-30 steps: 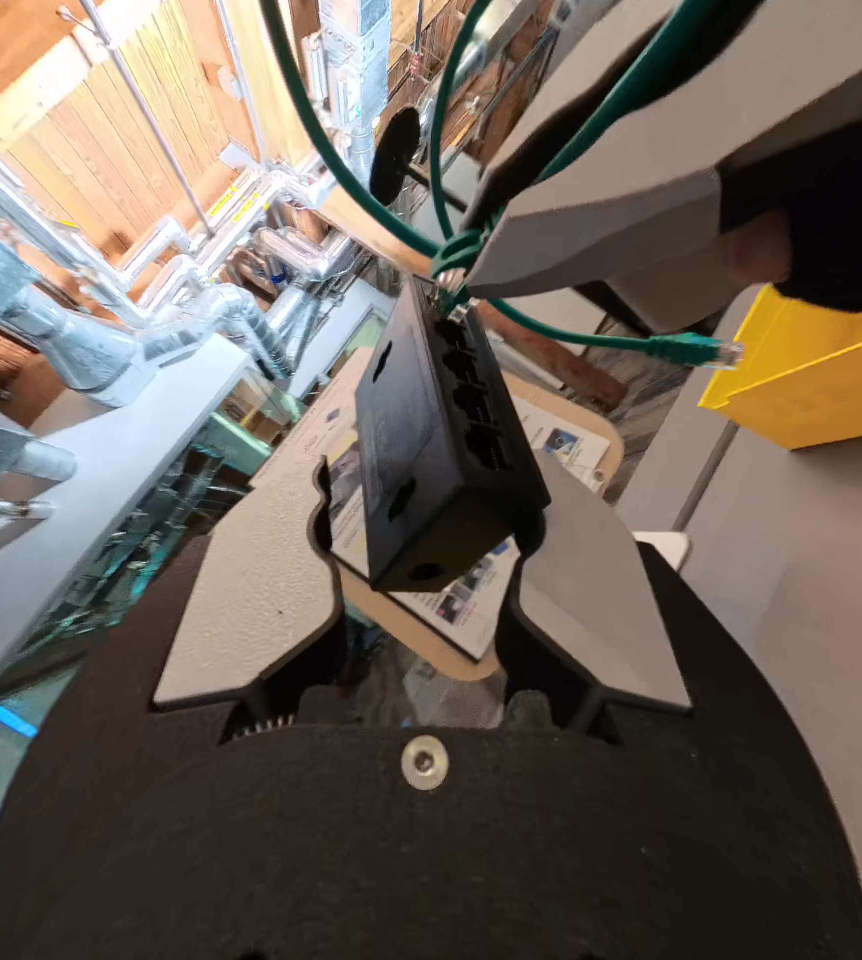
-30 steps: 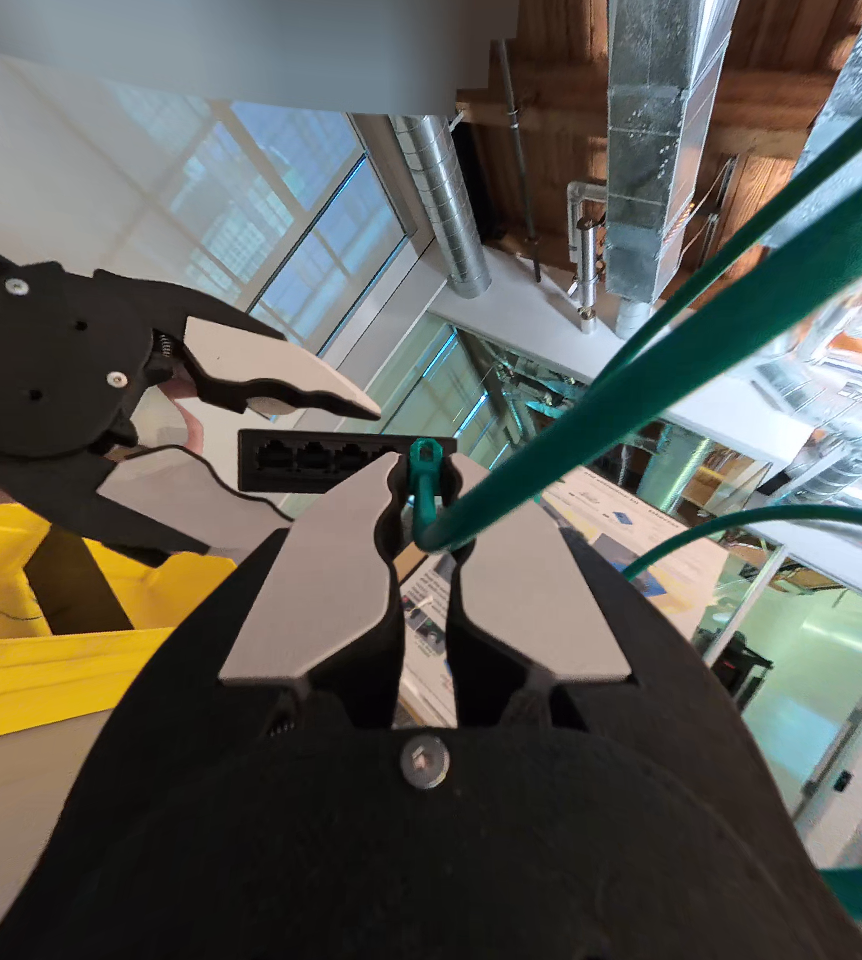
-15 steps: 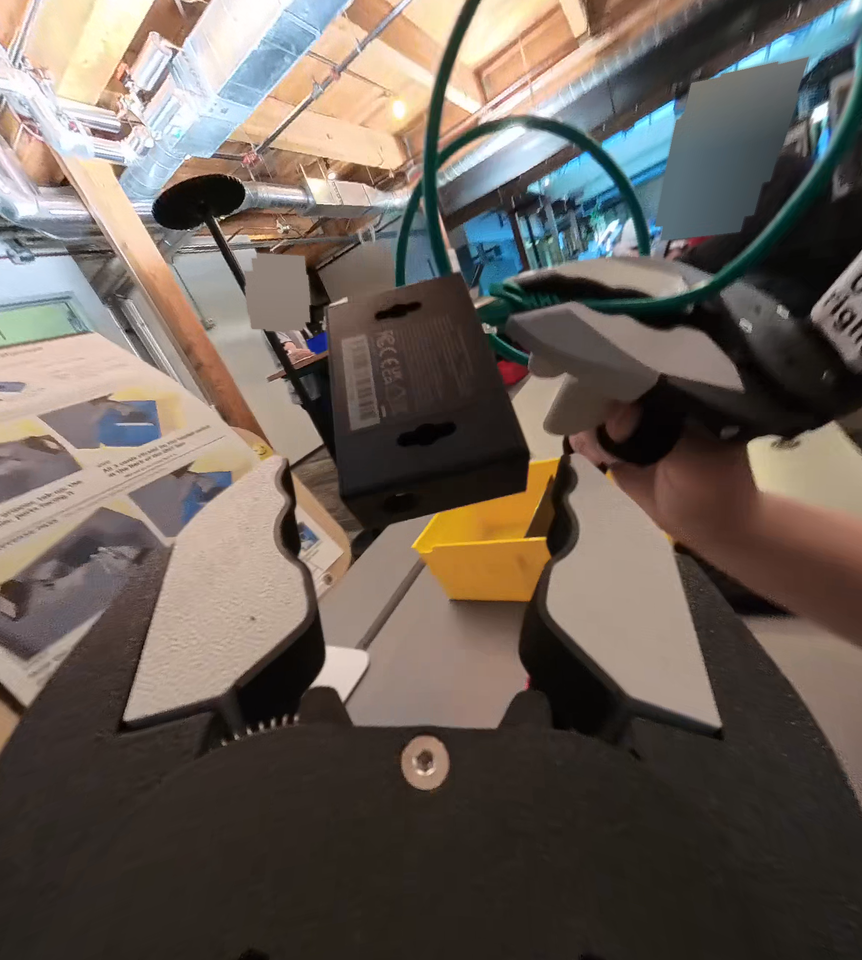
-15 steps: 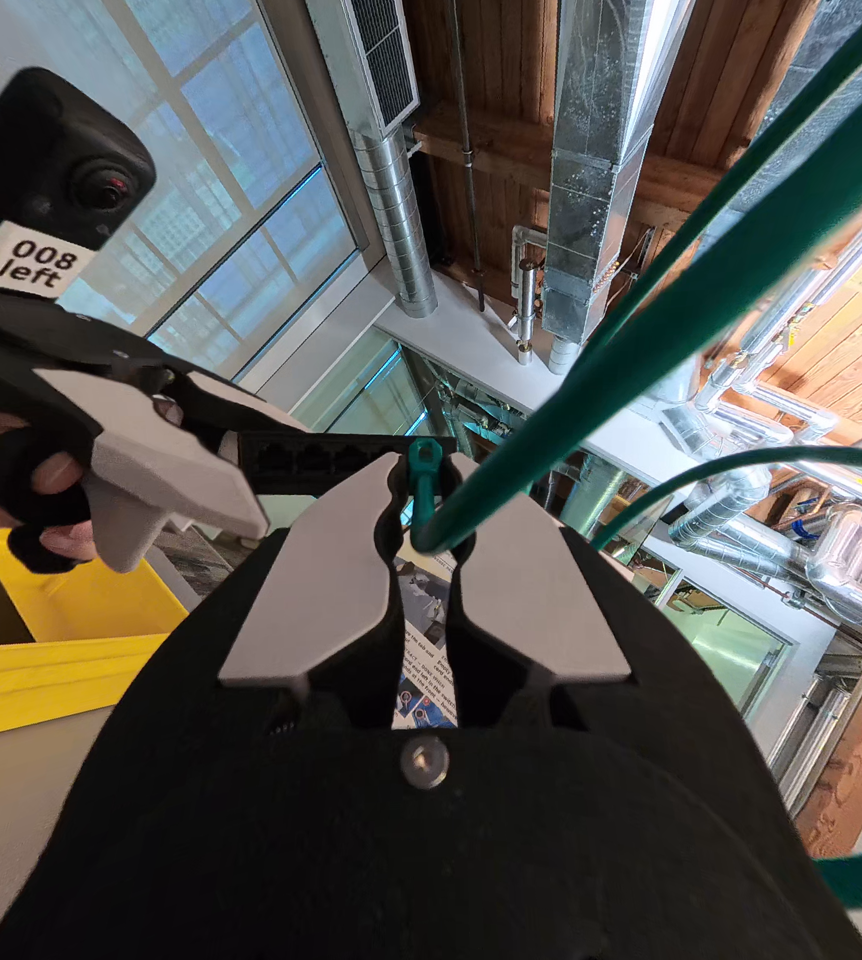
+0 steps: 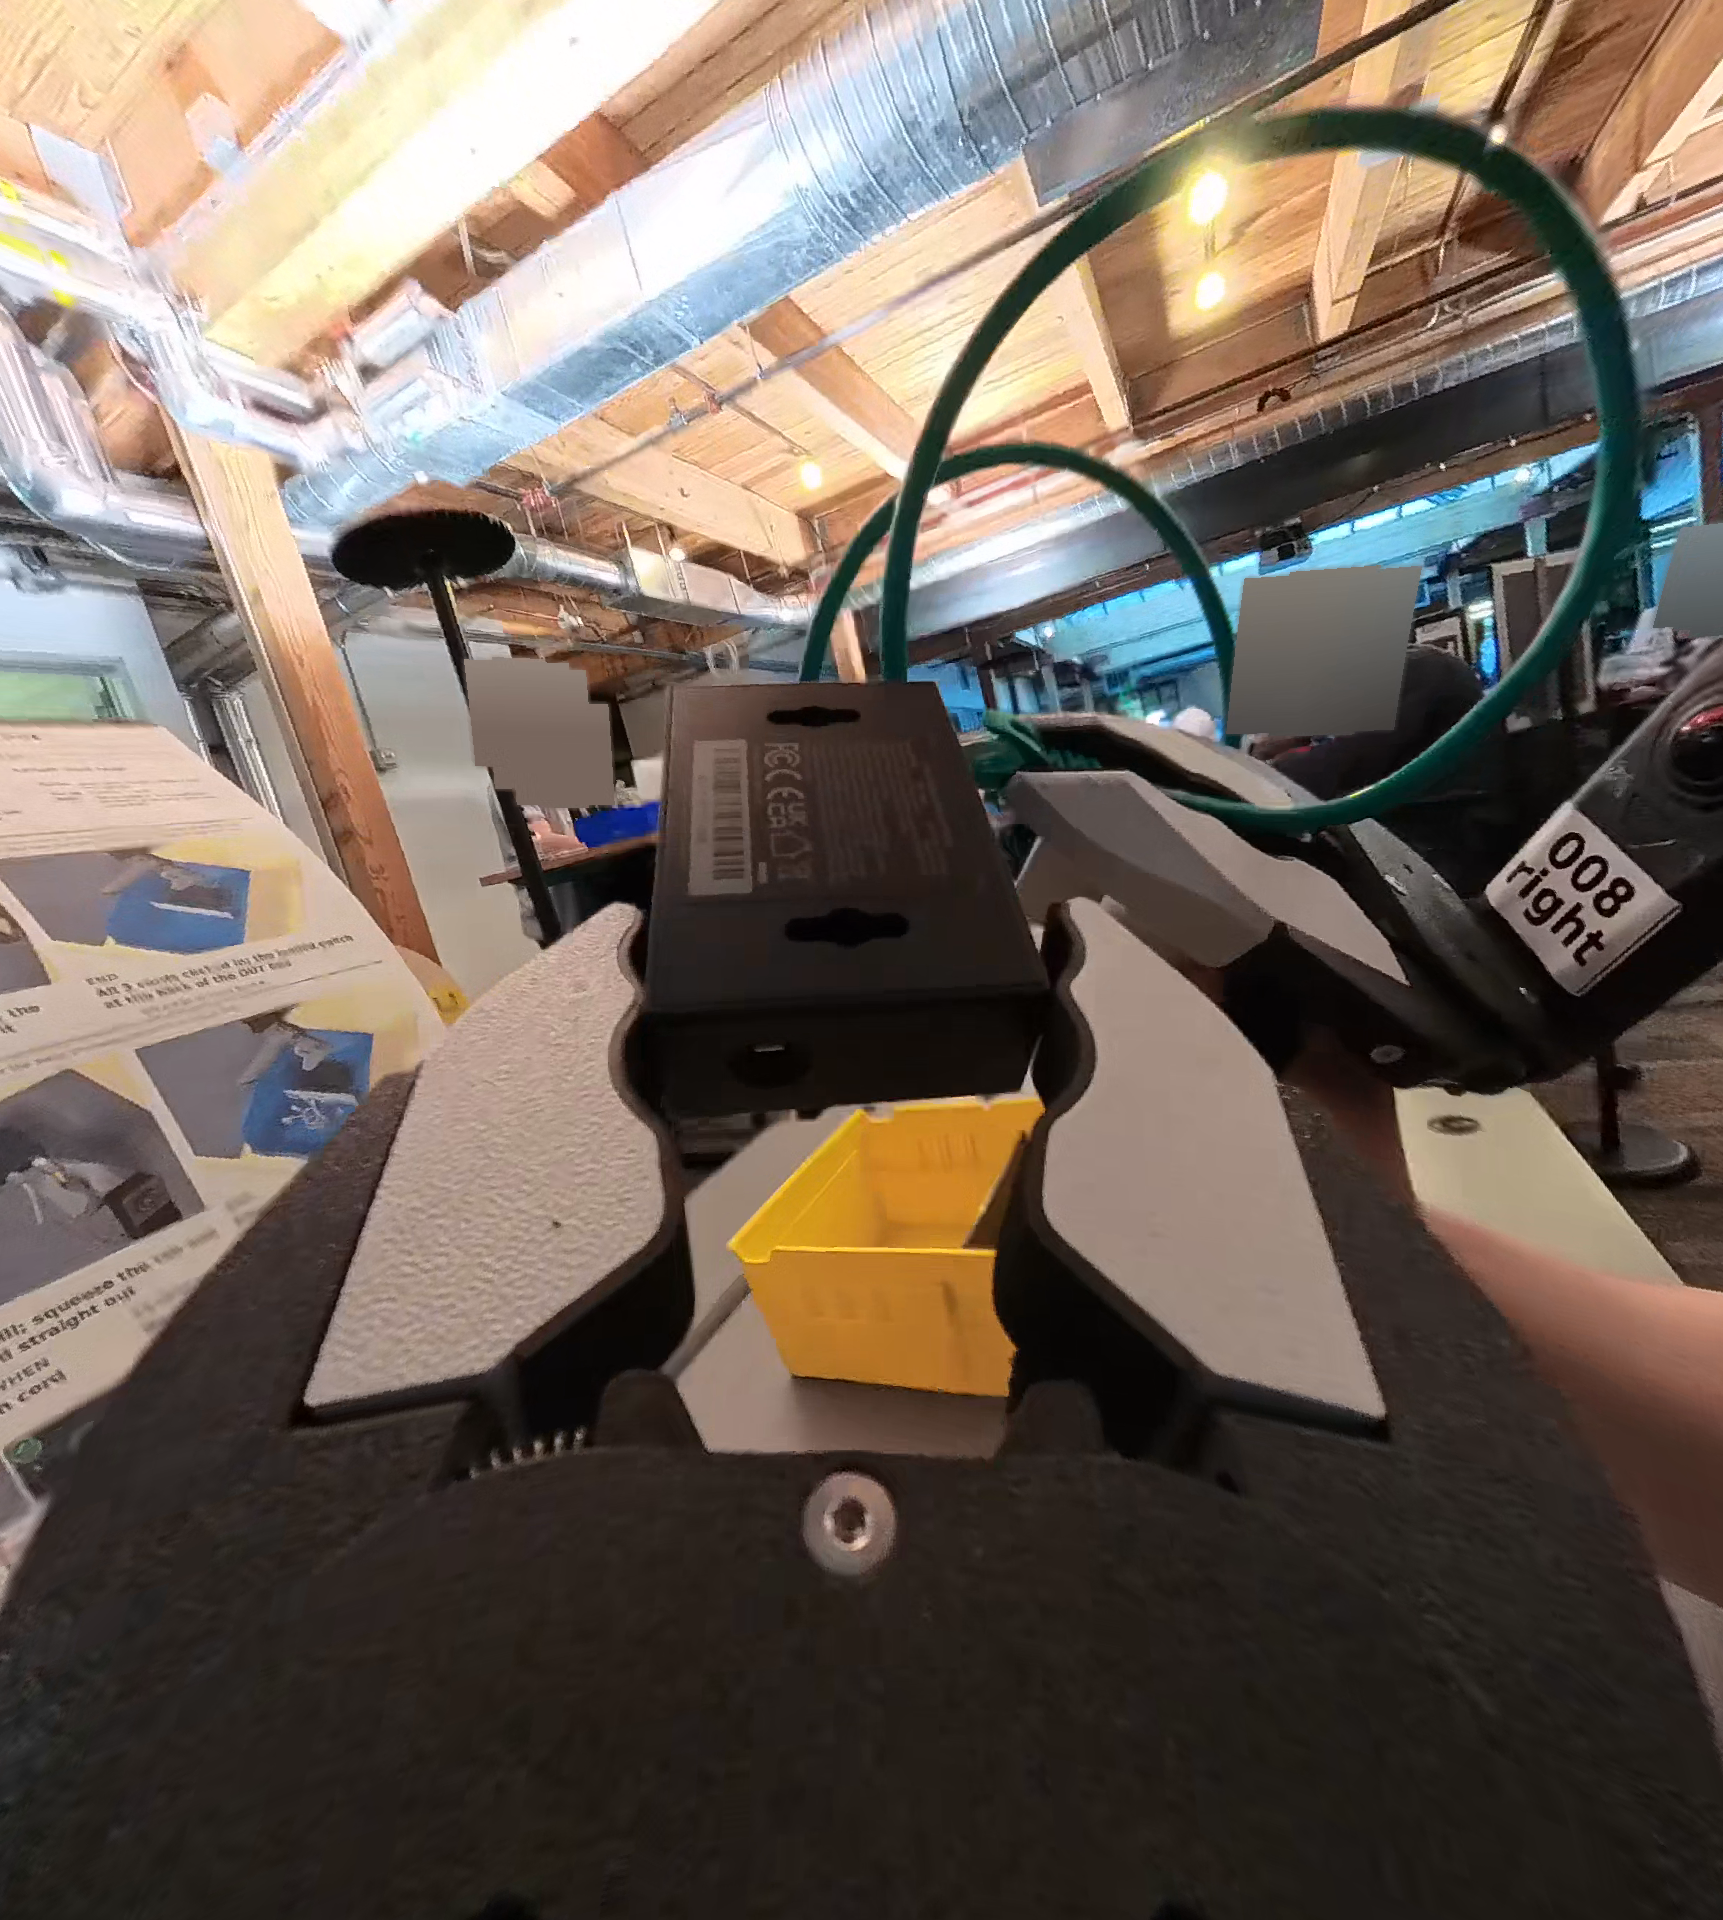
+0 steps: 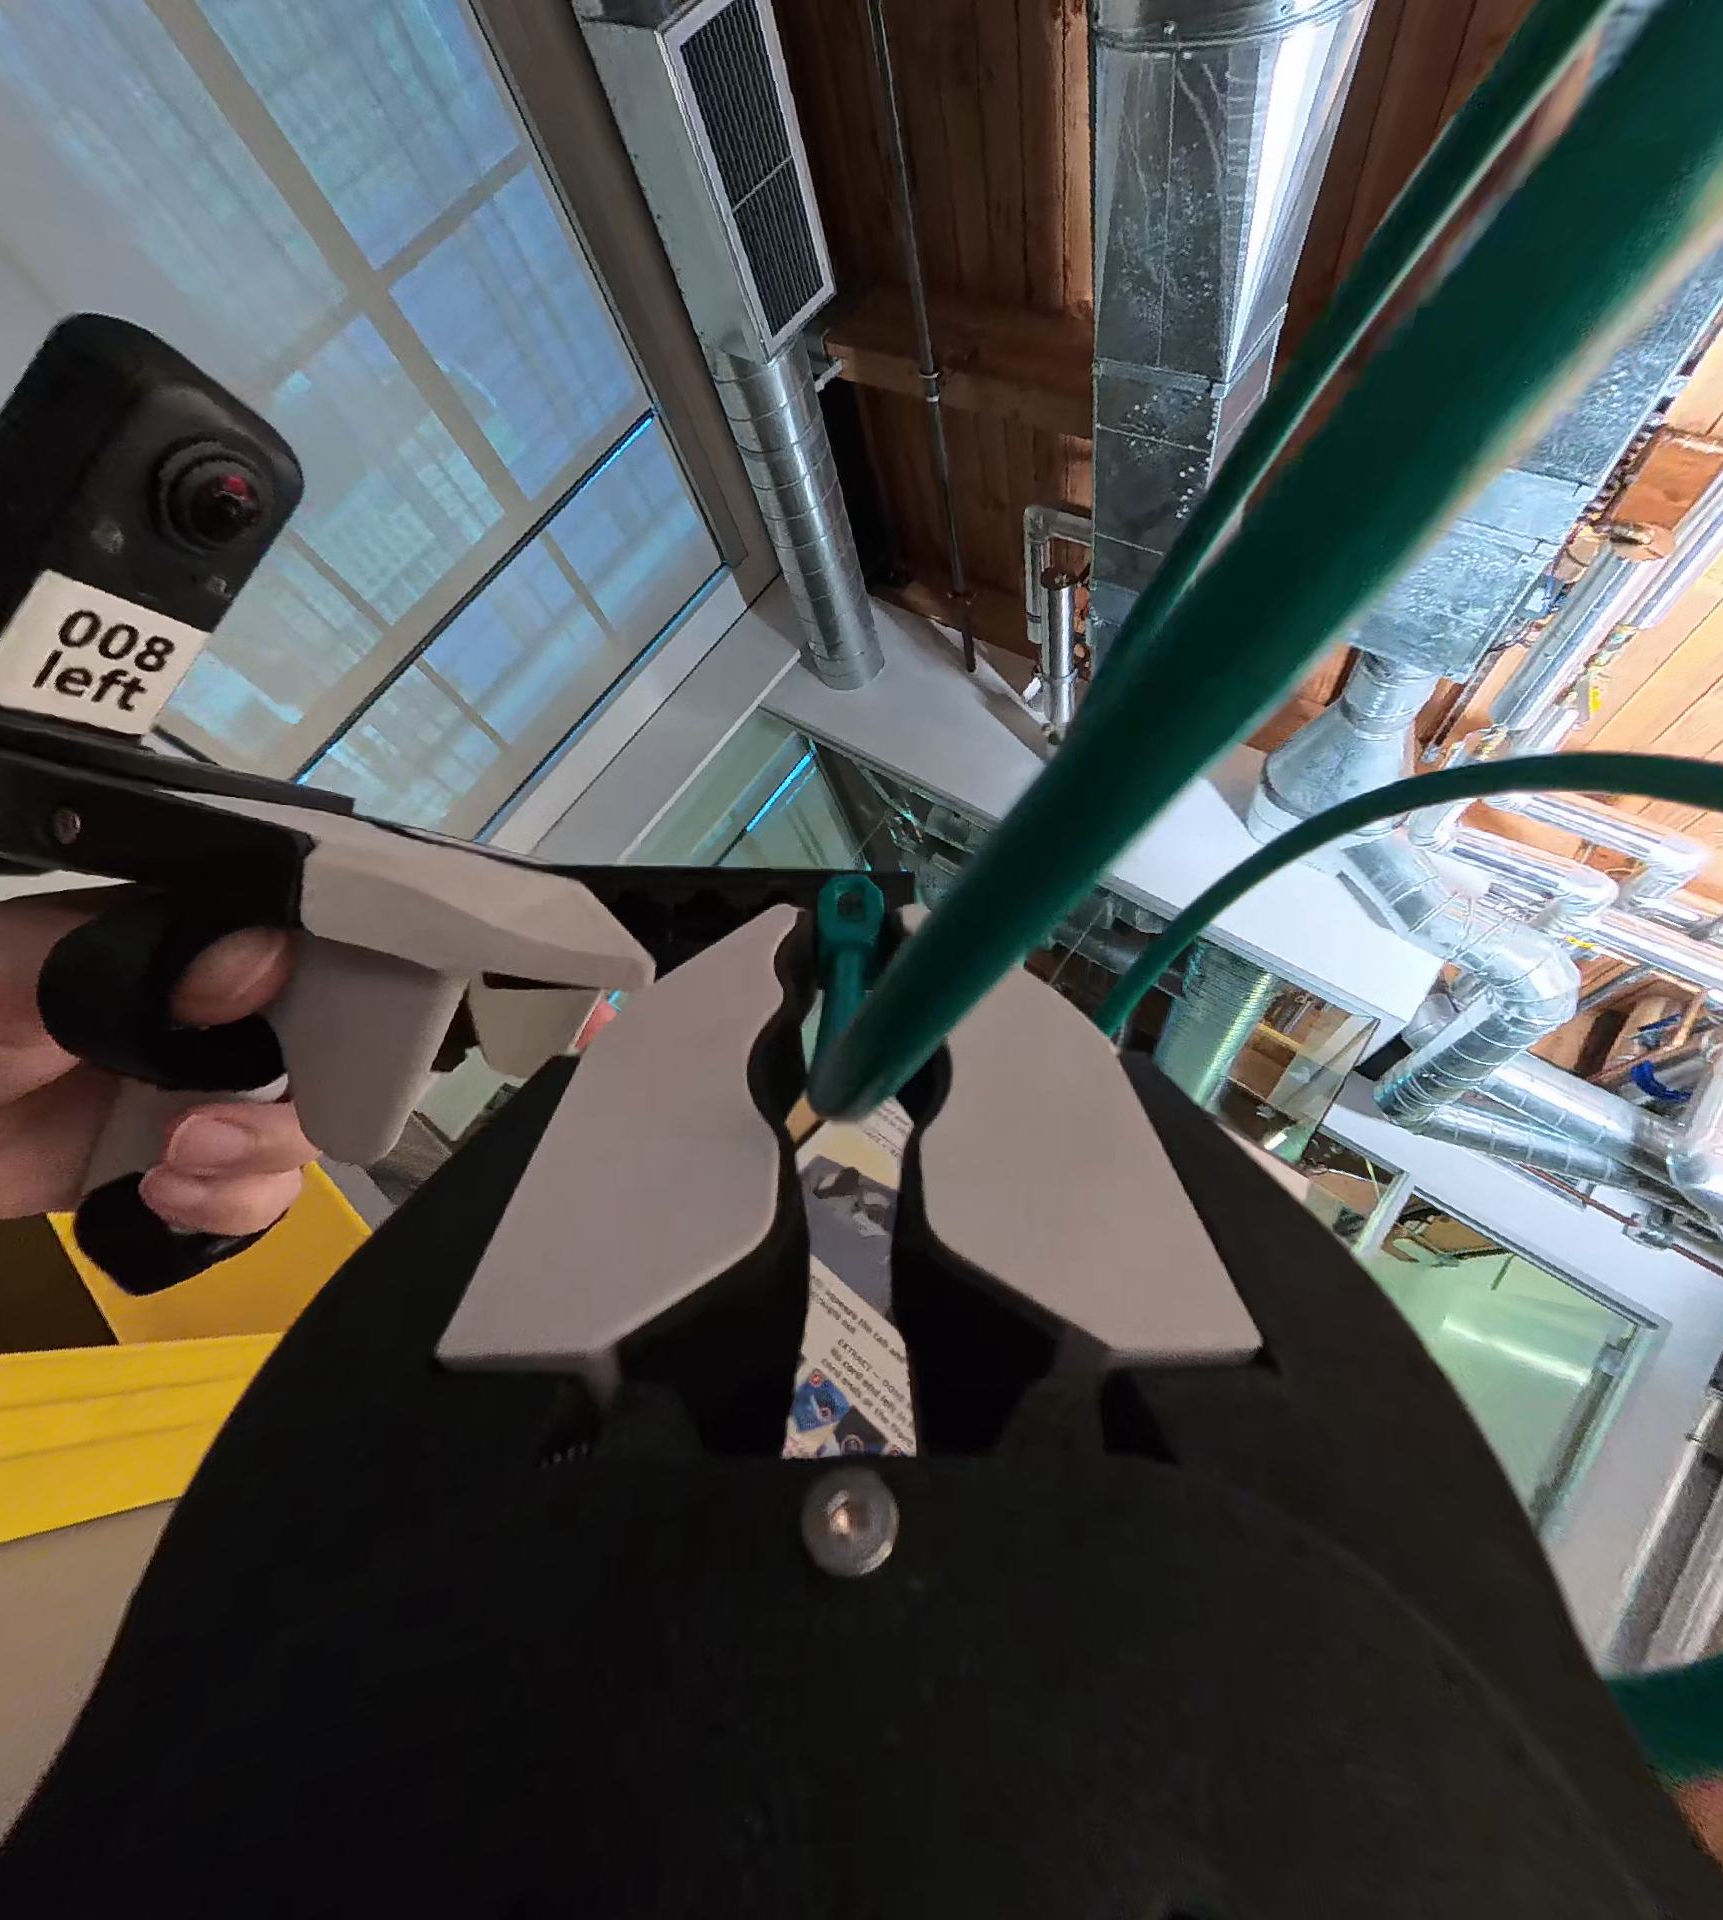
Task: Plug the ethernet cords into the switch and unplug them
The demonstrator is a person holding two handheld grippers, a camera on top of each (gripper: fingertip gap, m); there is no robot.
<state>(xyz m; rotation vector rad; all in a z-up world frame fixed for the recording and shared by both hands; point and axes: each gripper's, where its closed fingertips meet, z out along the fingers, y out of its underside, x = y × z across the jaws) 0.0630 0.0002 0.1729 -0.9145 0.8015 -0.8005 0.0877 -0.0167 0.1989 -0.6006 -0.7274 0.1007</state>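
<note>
Black switch (image 5: 841, 883) sitting clamped between the left gripper (image 5: 841, 1023) jaws, underside facing the camera; green ethernet cord (image 6: 1096, 790) plug being pinched by the right gripper (image 6: 852, 997) at the switch's 3 o'clock end; yellow bin (image 5: 888, 1262) lying below

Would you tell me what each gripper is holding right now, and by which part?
The left gripper clamps the black switch by its near end, across its two sides. The right gripper pinches the green ethernet cord at its plug boot.
</note>
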